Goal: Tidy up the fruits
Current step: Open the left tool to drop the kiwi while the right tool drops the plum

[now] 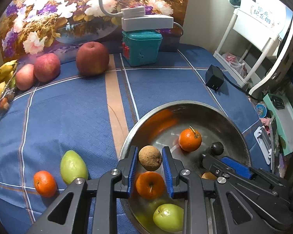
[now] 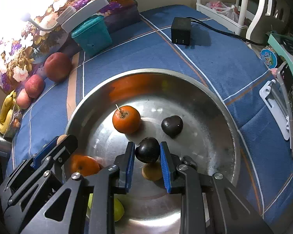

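Observation:
Over the near rim of the steel bowl (image 1: 195, 103), my left gripper (image 1: 150, 150) is shut on a round brown fruit (image 1: 150, 159). My right gripper (image 2: 147, 145) hangs above the bowl's floor (image 2: 195, 117), shut on a dark plum (image 2: 147, 150). In the bowl lie a stemmed orange (image 2: 126, 119), a second orange (image 1: 150, 184), another dark plum (image 2: 171, 125), a tan fruit (image 2: 152, 172) and a green fruit (image 1: 168, 217). Left of the bowl, a green fruit (image 1: 73, 166) and a small orange (image 1: 45, 183) rest on the blue cloth.
Three red apples (image 1: 92, 58) (image 1: 46, 67) (image 1: 25, 77) and bananas (image 1: 1, 78) line the far left edge. A teal box (image 1: 141, 47) with a white lamp base stands at the back. A black adapter (image 1: 214, 77) with its cord lies back right, near a white rack (image 1: 250, 44).

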